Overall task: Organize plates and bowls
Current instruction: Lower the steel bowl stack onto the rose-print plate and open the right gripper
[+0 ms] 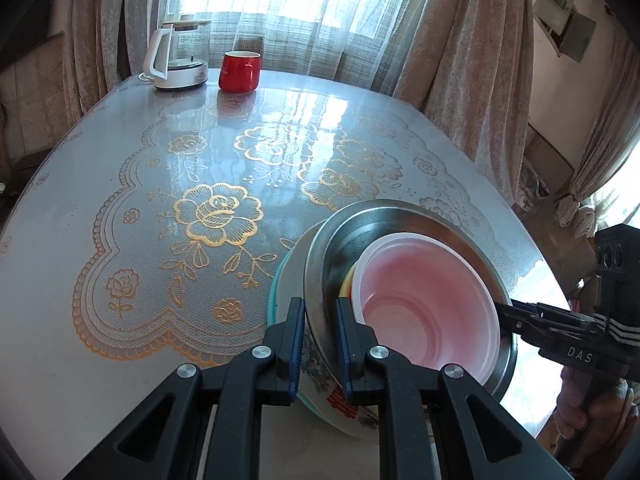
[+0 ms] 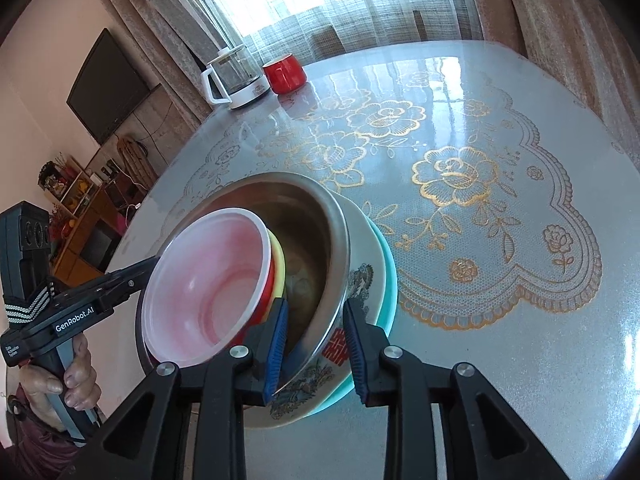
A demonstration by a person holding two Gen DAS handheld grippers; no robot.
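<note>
Lower centre of both views, the nested stack sat tilted: left gripper (image 1: 318, 336) clamped the steel bowl (image 1: 400, 220) rim; right gripper (image 2: 316, 344) straddled the opposite rim, pads apart.

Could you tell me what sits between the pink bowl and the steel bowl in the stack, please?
A yellow bowl and a red one nest between the pink bowl and the steel bowl; the right wrist view shows their rims best.

Nested stack sitting tilted near table edge: translucent pink bowl (image 2: 208, 280) w/ white rim lying inside red and yellow bowls, all in steel bowl (image 2: 308, 216), resting in painted ceramic bowl (image 2: 360, 280) on teal plate (image 2: 386, 264).
</note>
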